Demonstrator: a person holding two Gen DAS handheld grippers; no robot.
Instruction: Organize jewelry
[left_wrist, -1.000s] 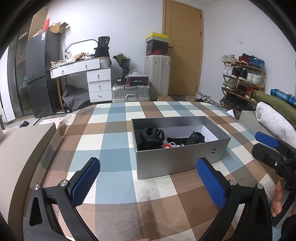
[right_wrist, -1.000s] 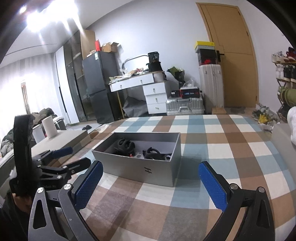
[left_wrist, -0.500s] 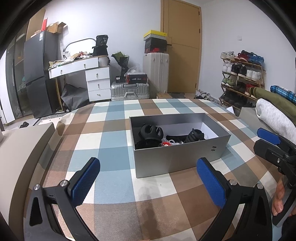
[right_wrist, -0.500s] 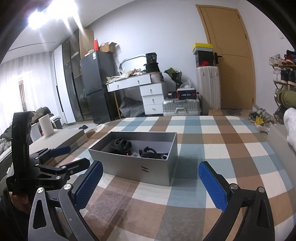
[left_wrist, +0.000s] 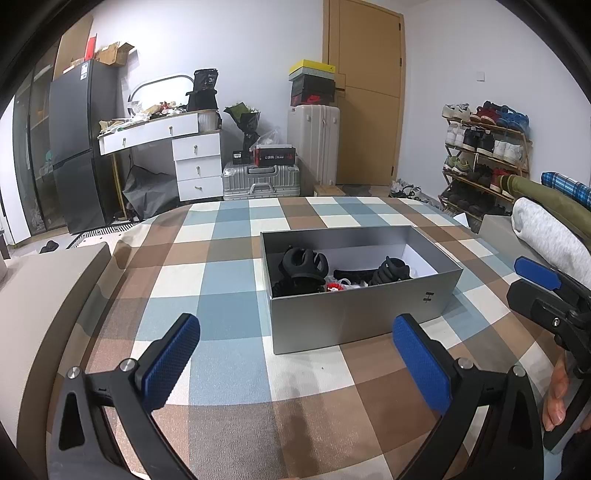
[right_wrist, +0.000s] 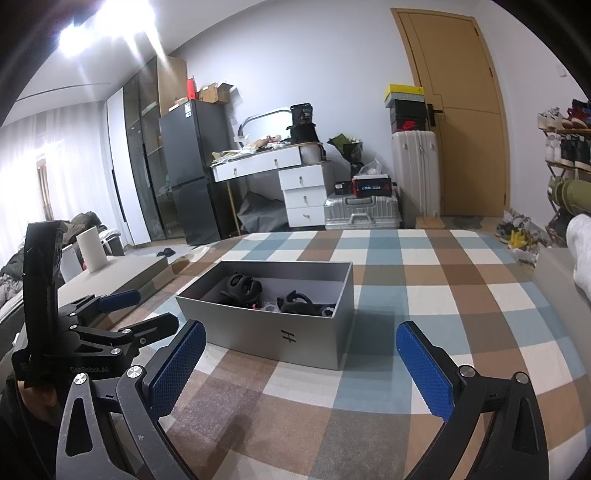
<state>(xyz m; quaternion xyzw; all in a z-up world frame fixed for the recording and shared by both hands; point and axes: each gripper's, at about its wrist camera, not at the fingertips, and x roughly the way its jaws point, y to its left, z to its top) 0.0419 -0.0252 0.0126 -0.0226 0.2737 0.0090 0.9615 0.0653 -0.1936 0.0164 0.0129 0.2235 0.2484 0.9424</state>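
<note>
Plainly, both the left gripper (left_wrist: 295, 354) and right gripper (right_wrist: 301, 360) gape empty before the "H"-marked grey box (left_wrist: 364, 314).

Two black angular two-finger grippers, left (left_wrist: 295, 362) and right (right_wrist: 301, 365): textured blue rectangular pads (left_wrist: 421, 360), silver round screws (right_wrist: 135, 371), faint embossed lettering.
</note>
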